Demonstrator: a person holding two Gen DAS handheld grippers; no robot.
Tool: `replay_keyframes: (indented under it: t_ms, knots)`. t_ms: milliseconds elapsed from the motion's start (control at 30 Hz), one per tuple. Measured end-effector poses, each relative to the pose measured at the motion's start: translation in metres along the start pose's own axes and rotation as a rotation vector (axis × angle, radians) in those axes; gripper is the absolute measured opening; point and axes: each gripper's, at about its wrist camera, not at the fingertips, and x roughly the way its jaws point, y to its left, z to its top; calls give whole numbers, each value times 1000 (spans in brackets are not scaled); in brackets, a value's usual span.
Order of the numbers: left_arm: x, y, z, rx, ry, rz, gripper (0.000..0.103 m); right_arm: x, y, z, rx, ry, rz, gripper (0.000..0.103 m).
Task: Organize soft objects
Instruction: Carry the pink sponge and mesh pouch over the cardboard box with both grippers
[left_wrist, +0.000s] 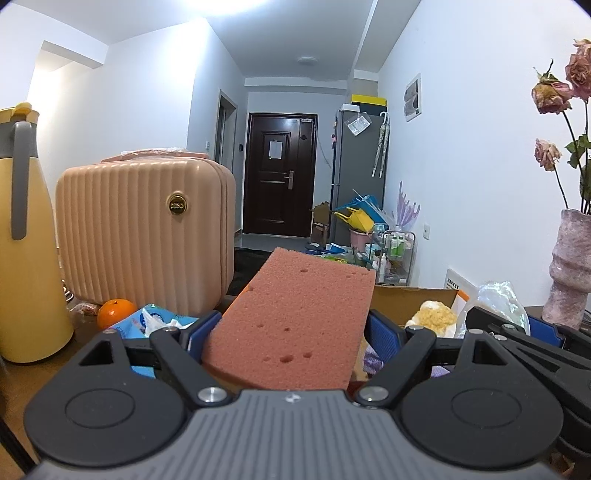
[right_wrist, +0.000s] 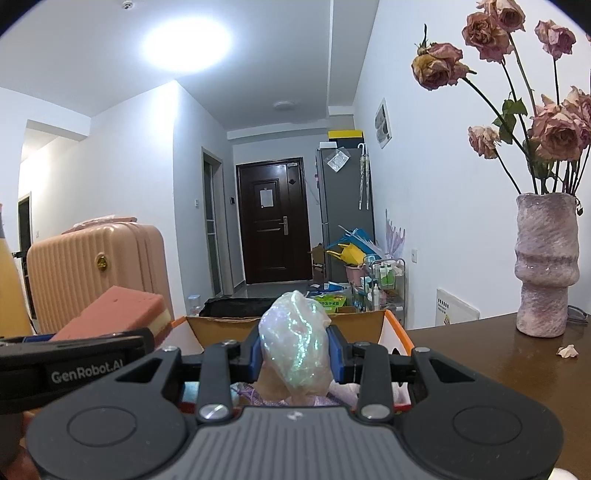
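Your left hand-held gripper (left_wrist: 288, 332) is closed on the pink sponge (left_wrist: 295, 321), its blue pads pressed into the long sides so the foam sticks out ahead, tilted upward; gripping it across the width probably keeps it from bending. Your right hand-held gripper (right_wrist: 295, 350) is pinched narrowly around a crumpled iridescent bag (right_wrist: 295, 347), which bulges above the pads, so the grip seems set low to gather the loose film.

Just ahead of and below both grippers sits the open cardboard box (right_wrist: 384, 325), likely where the soft things go, which would explain both loads being carried over it. Left of your left gripper lie a blue wipes packet (left_wrist: 147, 321) and an orange (left_wrist: 115, 312); beyond them stand the yellow jug (left_wrist: 26, 240) and the pink suitcase (left_wrist: 144, 229).

The left view alone shows a yellowish plush toy (left_wrist: 432, 314) in the box. The right view alone shows the sponge's yellow underlayer, the bare table (right_wrist: 498, 369) right of that gripper, a fallen petal (right_wrist: 567, 351), and the whole vase (right_wrist: 545, 266) of dried roses (right_wrist: 554, 129).
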Motion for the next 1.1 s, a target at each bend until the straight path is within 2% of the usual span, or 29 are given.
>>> replay_keyframes:
  t_ms: [600, 1100]
  knots:
    - [49, -12, 11, 10, -11, 7, 85, 53, -1, 7, 33, 1, -28, 34]
    - [93, -15, 20, 23, 10, 13, 85, 81, 4, 5, 26, 22, -46, 34]
